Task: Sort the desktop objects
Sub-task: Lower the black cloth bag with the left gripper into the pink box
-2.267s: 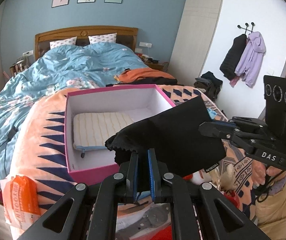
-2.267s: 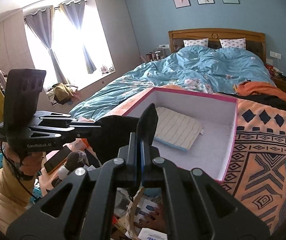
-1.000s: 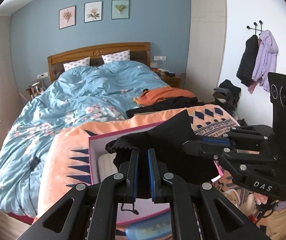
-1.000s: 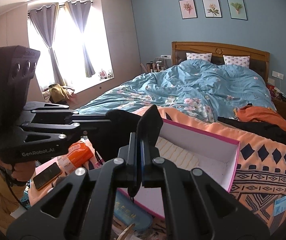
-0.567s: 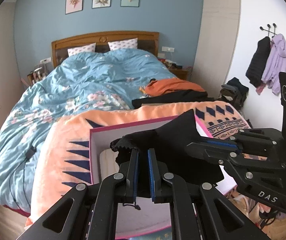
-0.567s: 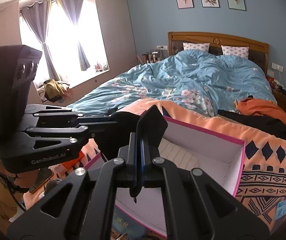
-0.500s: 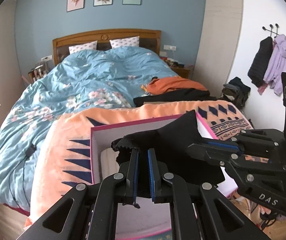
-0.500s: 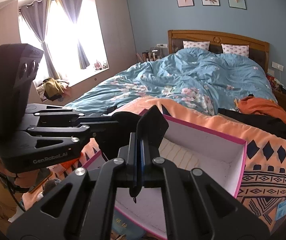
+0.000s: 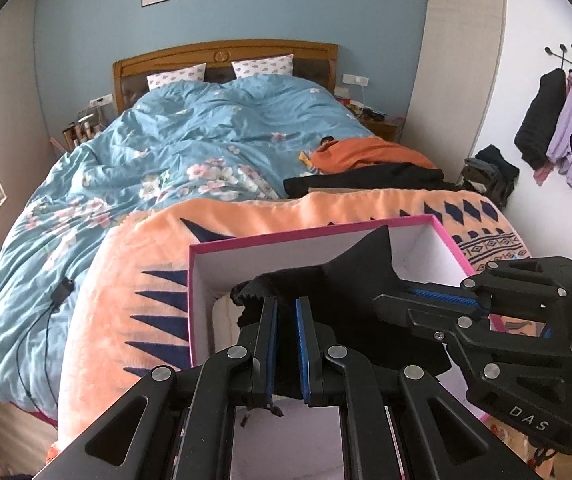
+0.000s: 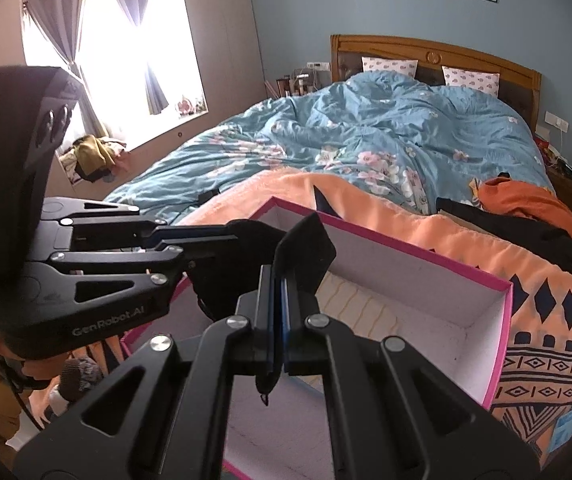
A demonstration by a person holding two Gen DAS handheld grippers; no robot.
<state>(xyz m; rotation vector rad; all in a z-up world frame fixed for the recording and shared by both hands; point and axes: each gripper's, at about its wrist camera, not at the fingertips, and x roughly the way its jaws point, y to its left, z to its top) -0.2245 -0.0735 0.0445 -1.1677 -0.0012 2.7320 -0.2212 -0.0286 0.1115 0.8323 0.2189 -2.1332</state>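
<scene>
A black cloth (image 9: 350, 284) with a pinked edge hangs stretched between both grippers, above the open pink box (image 9: 310, 236) with a white inside. My left gripper (image 9: 286, 308) is shut on the cloth's left part. My right gripper (image 10: 279, 276) is shut on its other end (image 10: 304, 248). In the left wrist view the right gripper (image 9: 390, 300) comes in from the right; in the right wrist view the left gripper (image 10: 230, 236) comes in from the left. A cream striped pad (image 10: 358, 300) lies flat in the pink box (image 10: 502, 312).
The box rests on an orange patterned blanket (image 9: 142, 264) at the foot of a bed with a blue floral duvet (image 9: 190, 140). Orange and black clothes (image 9: 366, 160) lie on the bed's right side. Small items (image 10: 70, 376) sit low at the left.
Both grippers have gone forward and down with the cloth still stretched between them. The pink box now looks larger and closer below them.
</scene>
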